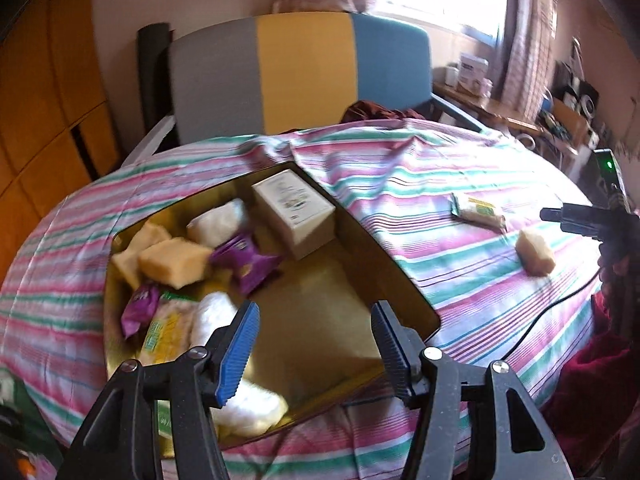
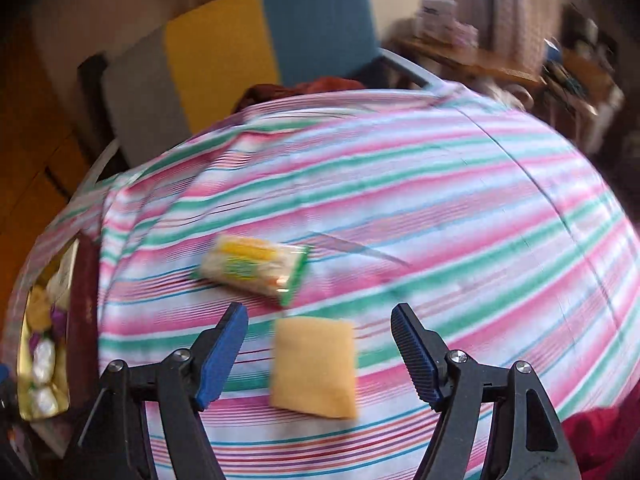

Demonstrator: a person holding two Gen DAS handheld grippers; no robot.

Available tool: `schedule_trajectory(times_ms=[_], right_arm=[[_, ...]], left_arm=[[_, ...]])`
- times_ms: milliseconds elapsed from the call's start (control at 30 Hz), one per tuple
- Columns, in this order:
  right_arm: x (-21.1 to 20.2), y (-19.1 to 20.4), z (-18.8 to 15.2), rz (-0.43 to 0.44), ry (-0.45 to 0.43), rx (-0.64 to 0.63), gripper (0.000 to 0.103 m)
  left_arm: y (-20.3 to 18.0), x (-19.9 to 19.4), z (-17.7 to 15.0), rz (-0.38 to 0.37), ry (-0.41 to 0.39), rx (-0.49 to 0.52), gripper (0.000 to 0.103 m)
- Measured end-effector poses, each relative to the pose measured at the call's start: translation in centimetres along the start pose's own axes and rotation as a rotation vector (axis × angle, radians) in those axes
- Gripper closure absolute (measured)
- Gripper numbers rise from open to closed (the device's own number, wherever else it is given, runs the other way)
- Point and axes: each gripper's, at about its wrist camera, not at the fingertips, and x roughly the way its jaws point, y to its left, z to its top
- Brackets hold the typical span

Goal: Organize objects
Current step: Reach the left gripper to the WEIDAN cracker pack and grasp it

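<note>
Striped cloth under two wide-open, empty hand-held grippers, yellow, seemingly spongy packet between right's.

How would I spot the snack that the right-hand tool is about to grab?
Start at the striped cloth over the table, to the right of the gold tin of snacks. Two snacks lie loose there; the nearer one, between the open right gripper's fingers, is the yellow packet. It is plain and squarish, whereas the green-edged wrapper behind it is printed.
</note>
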Motion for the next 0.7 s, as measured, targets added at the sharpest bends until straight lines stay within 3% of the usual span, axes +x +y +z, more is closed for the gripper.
schedule_trajectory(times_ms=[133,367,500,700], right_arm=[[1.4,-1.6,0.0,-0.008,0.053,0.085,0.027],[1.1,-2.7,0.0,0.017,0.051,0.161,0.023],[0.7,-3.4,0.0,0.026,0.046,0.209,0.023],[0.0,-4.2,0.1,0.061,0.03,0.27,0.022]], left_arm=[[-2.2,1.1,1.4,-0.021,0.016,0.069,0.04],[-7.1,3.2,4.8,-0.087,0.023,0.225,0.035],[-10.5,5.2,6.9,-0.136,0.051,0.362,0.021],[-15.7,10.1,9.4,-0.181,0.121,0.564,0.021]])
